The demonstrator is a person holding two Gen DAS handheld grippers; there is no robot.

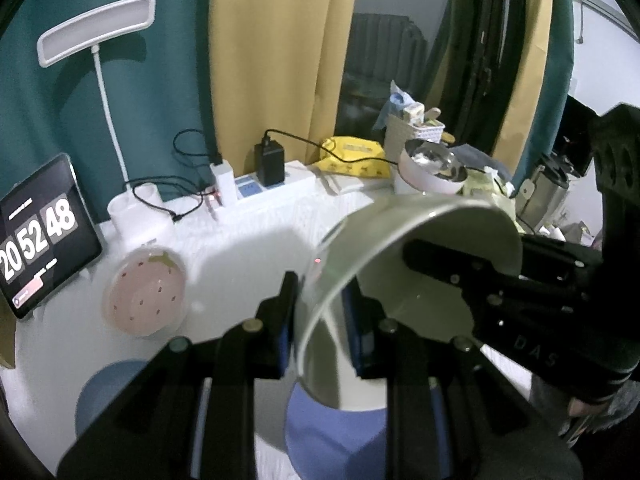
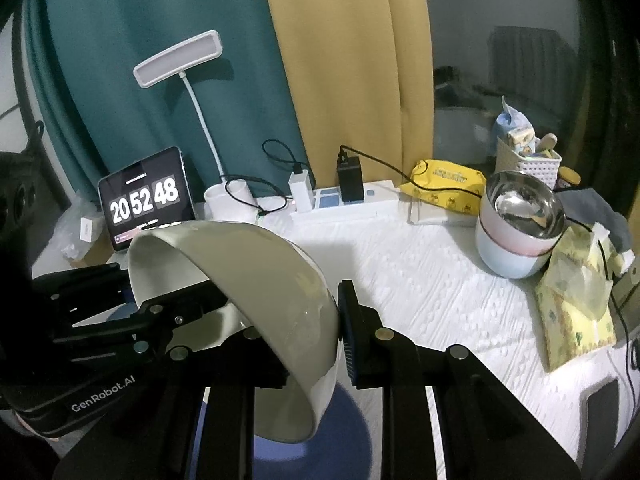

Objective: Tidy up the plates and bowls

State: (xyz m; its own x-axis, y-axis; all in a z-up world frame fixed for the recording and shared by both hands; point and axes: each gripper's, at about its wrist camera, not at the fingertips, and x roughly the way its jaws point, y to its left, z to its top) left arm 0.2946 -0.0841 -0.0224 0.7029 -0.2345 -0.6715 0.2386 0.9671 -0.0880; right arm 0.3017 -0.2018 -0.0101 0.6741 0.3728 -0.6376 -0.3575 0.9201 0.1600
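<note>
A white bowl (image 1: 404, 280) (image 2: 272, 284) hangs tilted in the air, held from both sides. My left gripper (image 1: 320, 320) is shut on its rim, one finger inside and one outside. My right gripper (image 2: 316, 336) is shut on the opposite rim; it also shows in the left wrist view (image 1: 440, 268), and the left gripper shows in the right wrist view (image 2: 132, 312). Below the bowl lies a blue plate (image 1: 332, 436) (image 2: 344, 424). A pink strawberry-pattern plate (image 1: 144, 288) and a light blue plate (image 1: 104, 388) lie on the table to the left.
White table (image 2: 420, 280) with a tablet clock (image 2: 144, 200), a white desk lamp (image 2: 176, 60), a power strip with chargers (image 2: 344, 200), a yellow wipes pack (image 2: 444, 184), a steel-lined bowl (image 2: 520, 224), a white basket (image 2: 528, 160) and a yellow bag (image 2: 576, 308).
</note>
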